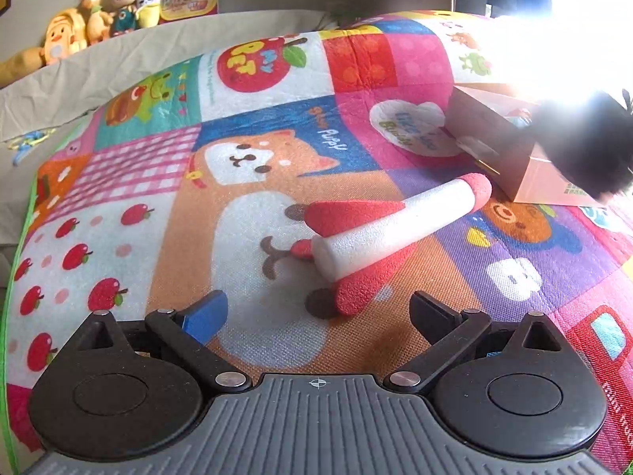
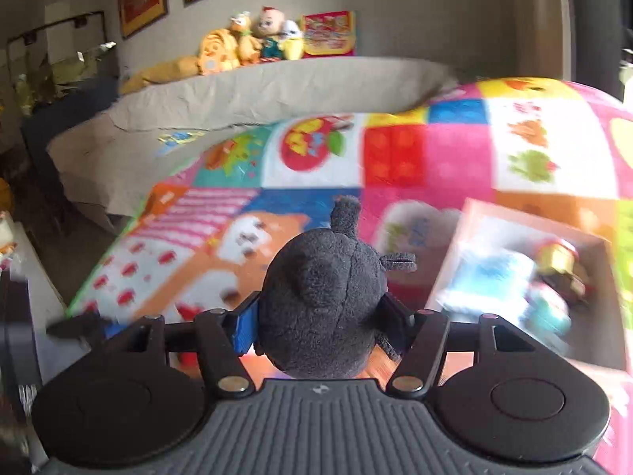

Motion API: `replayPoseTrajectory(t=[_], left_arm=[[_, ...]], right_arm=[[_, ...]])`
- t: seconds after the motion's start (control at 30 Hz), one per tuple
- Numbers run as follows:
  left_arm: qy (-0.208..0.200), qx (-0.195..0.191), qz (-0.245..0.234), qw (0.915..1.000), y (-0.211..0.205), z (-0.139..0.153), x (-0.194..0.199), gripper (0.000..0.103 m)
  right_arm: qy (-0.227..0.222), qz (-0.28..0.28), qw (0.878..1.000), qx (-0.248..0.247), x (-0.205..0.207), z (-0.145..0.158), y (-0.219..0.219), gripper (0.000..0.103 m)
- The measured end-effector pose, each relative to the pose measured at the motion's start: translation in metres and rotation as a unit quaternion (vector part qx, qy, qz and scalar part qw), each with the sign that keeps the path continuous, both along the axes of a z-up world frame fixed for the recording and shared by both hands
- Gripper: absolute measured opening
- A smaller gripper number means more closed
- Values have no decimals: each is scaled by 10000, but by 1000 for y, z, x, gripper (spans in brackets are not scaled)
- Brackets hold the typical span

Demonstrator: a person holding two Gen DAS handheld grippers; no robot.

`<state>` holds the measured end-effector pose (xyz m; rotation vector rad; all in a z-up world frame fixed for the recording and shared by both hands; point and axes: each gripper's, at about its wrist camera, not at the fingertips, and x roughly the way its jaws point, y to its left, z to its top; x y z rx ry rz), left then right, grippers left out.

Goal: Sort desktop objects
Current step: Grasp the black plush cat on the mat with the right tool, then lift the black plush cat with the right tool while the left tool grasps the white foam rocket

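- The left gripper (image 1: pixel 318 312) is held with its jaws wide apart and empty above the patterned play mat (image 1: pixel 130 182).
- A foam rocket (image 1: pixel 389 231), white with red fins, is seen lying on the mat just ahead of those jaws.
- A dark plush toy (image 2: pixel 328 301) is clamped between the jaws of the right gripper (image 2: pixel 322 326), beside the pink box (image 2: pixel 526 277) in which small toys are kept.

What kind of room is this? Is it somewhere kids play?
Probably a playroom or a child's corner at home. A bright cartoon play mat covers the surface, stuffed toys line the ledge by the wall, and a box holds small toys.
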<state>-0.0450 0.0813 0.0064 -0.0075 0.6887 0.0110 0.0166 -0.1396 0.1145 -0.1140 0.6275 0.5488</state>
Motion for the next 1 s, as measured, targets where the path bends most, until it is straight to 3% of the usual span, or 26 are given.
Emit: replayPoseTrajectory(t=[0.1, 0.3, 0.37, 0.47, 0.6, 0.67, 0.73, 0.83, 0.9, 1.0], left_arm=[[10, 51, -40, 10000, -2, 0, 0, 101], [-155, 157, -298, 9993, -6, 4, -2, 101], [-408, 177, -463, 9979, -7, 10, -6, 101], [-397, 481, -785, 9950, -14, 15, 1, 99], [-232, 653, -905, 9935, -19, 12, 22, 88], [-115, 522, -887, 9946, -17, 10, 33, 83], [-16, 353, -882, 9955, -15, 7, 41, 71], [-85, 331, -894, 9954, -21, 7, 44, 63], [-168, 451, -929, 9945, -28, 9, 41, 53], [-355, 875, -745, 9927, -36, 13, 38, 52]], right_arm=[[-151, -394, 9986, -308, -31, -15, -39, 63], [281, -1439, 9891, -120, -41, -62, -97, 65], [109, -1628, 9866, -51, -44, -70, -106, 74], [-239, -1749, 9843, 80, -51, -75, -111, 87], [-612, -1875, 9803, 8, -56, -86, -110, 93], [-565, -1828, 9815, 87, -57, -87, -112, 93], [-625, -1876, 9800, 236, -58, -86, -116, 98], [-535, -1931, 9789, 400, -56, -87, -121, 98], [-478, -1959, 9784, 452, -55, -88, -123, 100], [-476, -1972, 9781, 468, -55, -89, -123, 101]])
